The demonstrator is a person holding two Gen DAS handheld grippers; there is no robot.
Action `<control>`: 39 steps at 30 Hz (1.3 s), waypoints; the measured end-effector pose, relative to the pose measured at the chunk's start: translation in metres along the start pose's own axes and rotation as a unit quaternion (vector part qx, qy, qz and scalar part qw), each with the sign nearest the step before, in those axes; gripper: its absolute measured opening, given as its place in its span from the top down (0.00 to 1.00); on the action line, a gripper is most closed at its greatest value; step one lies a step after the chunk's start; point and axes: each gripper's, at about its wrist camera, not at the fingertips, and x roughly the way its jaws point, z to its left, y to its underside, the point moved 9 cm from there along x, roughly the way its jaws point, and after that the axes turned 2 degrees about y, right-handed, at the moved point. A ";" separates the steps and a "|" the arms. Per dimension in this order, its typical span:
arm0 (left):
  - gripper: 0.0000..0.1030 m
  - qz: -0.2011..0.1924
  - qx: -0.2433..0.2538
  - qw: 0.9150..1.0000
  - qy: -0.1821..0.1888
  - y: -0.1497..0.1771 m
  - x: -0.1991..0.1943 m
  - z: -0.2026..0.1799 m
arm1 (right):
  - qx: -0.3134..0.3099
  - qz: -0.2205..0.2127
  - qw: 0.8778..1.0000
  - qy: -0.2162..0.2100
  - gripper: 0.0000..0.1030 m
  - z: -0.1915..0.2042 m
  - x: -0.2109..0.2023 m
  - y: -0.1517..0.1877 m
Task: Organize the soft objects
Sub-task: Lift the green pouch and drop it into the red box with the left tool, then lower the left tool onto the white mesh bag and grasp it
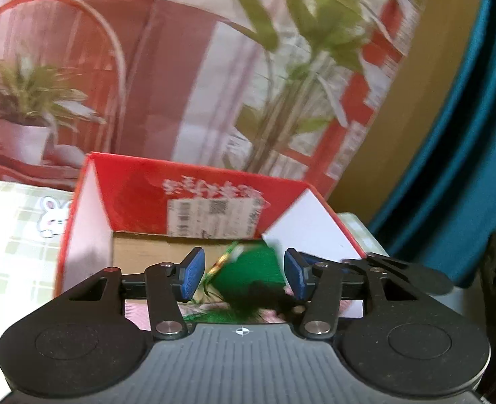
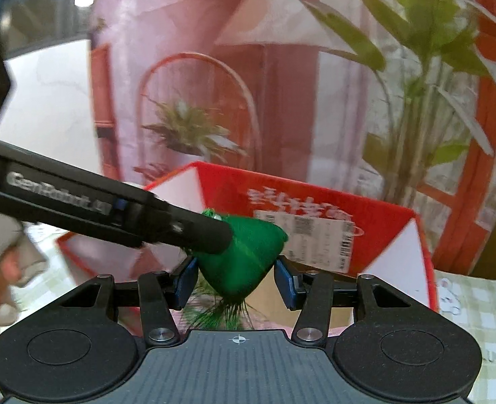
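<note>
The red box stands open on the checked table. Before it hangs the green pouch, between the pads of the right hand-held gripper, which pinches it. The left hand-held gripper is half open around the pouch, apparently not pressing.

backdrop ahead of me: printed pink-and-red room scene | on it: arched rattan chair, potted plants, red-framed window | desk: pale green checked cloth with bunny print | far right: teal curtain
</note>
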 end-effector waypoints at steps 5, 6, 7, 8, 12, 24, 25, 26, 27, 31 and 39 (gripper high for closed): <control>0.47 -0.004 0.004 1.000 -0.018 0.001 -0.013 0.009 | -0.012 0.001 0.999 0.044 0.55 -0.007 -0.001 -0.003; 0.47 -0.004 0.000 1.000 -0.022 0.002 -0.015 0.011 | -0.012 0.001 0.999 0.040 0.55 -0.007 -0.004 -0.003; 0.47 -0.005 -0.003 1.000 -0.023 0.002 -0.018 0.013 | -0.013 0.002 0.999 0.039 0.55 -0.006 -0.007 -0.002; 0.47 -0.006 -0.006 1.000 -0.023 0.003 -0.020 0.014 | -0.015 0.004 0.999 0.038 0.55 -0.006 -0.009 -0.002; 0.47 -0.002 0.001 1.000 -0.027 0.009 -0.032 0.010 | -0.015 0.002 0.999 0.034 0.55 -0.003 -0.024 0.000; 0.46 0.023 0.019 0.999 -0.032 0.056 -0.074 -0.003 | 0.005 -0.002 1.000 0.012 0.55 0.012 -0.087 0.025; 0.46 0.027 0.019 0.999 -0.034 0.061 -0.075 -0.002 | 0.005 0.000 1.000 0.014 0.55 0.012 -0.091 0.030; 0.46 0.031 0.019 0.999 -0.036 0.066 -0.076 -0.002 | 0.006 0.003 1.000 0.015 0.55 0.012 -0.095 0.035; 0.46 0.035 0.019 0.999 -0.037 0.072 -0.076 -0.001 | 0.007 0.005 1.000 0.017 0.55 0.011 -0.099 0.040; 0.38 0.049 0.011 0.998 -0.042 0.088 -0.075 0.004 | 0.028 0.014 0.999 0.030 0.55 0.001 -0.115 0.061; 0.24 0.069 -0.012 0.997 -0.026 0.110 -0.062 0.003 | 0.064 0.024 0.995 0.067 0.34 -0.028 -0.138 0.096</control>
